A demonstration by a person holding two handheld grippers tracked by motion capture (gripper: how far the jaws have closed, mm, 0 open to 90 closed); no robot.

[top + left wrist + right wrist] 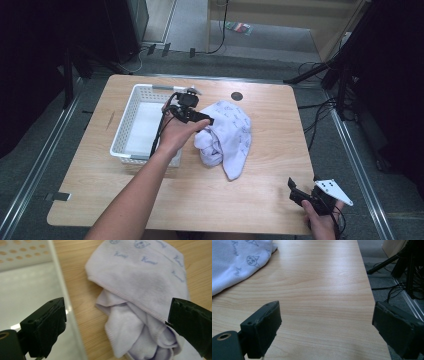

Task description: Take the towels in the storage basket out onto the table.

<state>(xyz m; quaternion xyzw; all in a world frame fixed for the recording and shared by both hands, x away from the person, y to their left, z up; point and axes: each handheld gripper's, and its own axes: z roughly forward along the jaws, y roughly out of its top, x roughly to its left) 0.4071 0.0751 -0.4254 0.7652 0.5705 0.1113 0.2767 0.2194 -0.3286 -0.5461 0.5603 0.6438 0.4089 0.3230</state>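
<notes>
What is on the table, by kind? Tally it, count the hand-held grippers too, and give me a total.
White perforated basket: 1
White printed towel: 1
Dark round spot on the tabletop, cannot tell what it is: 1
Hand-held grippers: 2, left hand-held gripper above the towel's edge, right hand-held gripper near the table's front right corner
Total: 5

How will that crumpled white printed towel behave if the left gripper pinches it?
The crumpled white printed towel lies in soft folds, so it will probably drape and sag. Its terry pile looks grippy, so slipping seems unlikely. One pinch may catch only a layer.
</notes>
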